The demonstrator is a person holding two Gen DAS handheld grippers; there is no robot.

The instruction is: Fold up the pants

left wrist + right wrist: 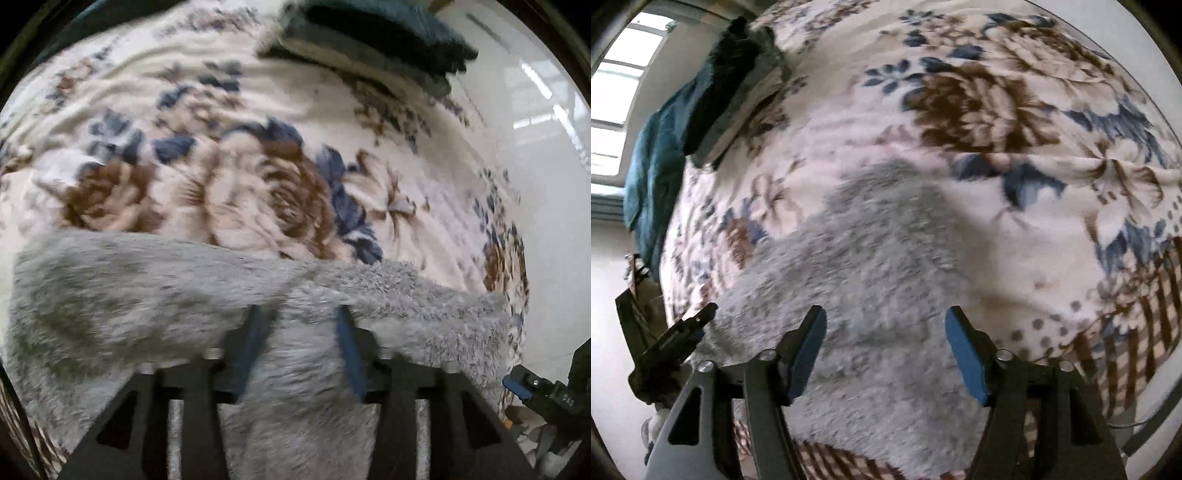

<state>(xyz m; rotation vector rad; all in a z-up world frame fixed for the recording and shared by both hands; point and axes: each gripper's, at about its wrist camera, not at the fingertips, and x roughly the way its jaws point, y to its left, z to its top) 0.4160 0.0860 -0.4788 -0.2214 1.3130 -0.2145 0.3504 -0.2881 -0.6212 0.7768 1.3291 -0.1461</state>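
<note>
Between your left claw [301, 314] pads, in the left view, a fold of the grey fluffy pants [147, 295] stands up; the pads are half spread and I cannot tell if they press it. If they do not, the fold can slip out and fall flat on the flowered blanket [258, 129]. From the right view, your right claw [885, 321] is spread wide and empty, with the pants just under it, so closing now could catch the blanket too.

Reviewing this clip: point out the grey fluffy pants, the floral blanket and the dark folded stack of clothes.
grey fluffy pants [871, 280]: right wrist view, middle of the pile.
floral blanket [229, 122]: left wrist view, bare patch above the pants.
dark folded stack [369, 40]: left wrist view, top layer.
</note>
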